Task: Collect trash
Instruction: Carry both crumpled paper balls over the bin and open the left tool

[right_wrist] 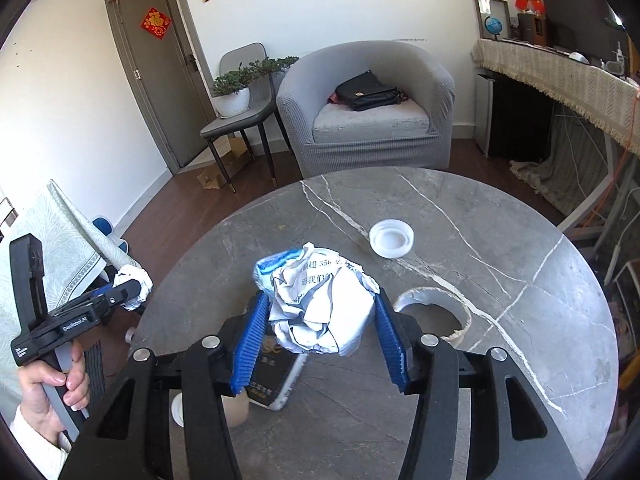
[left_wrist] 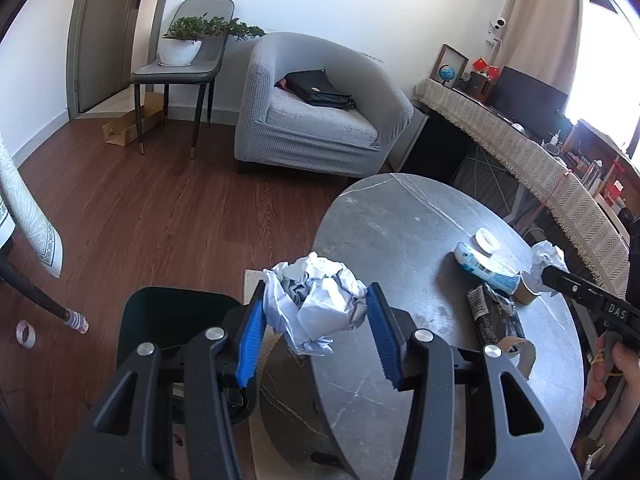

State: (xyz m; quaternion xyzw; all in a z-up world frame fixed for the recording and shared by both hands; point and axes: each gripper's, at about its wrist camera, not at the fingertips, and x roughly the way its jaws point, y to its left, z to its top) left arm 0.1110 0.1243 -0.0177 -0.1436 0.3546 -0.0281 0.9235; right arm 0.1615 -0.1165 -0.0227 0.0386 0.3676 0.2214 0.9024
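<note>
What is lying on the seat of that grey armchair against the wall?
On the grey tub armchair lies a black leather bag. A bit of red-pink fabric peeks from beneath its left end; the bag covers the rest, so what it is stays unclear.

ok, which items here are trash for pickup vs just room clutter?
Trash:
crumpled white paper ball in left gripper
crumpled printed paper wad in right gripper
white plastic lid
torn paper cup
dark snack wrapper

Clutter:
black bag
potted plant

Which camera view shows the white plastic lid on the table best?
The right wrist view: the white plastic lid lies unobstructed near the middle, its rim clear. The left wrist view shows it smaller, far off and at a flat angle.
</note>
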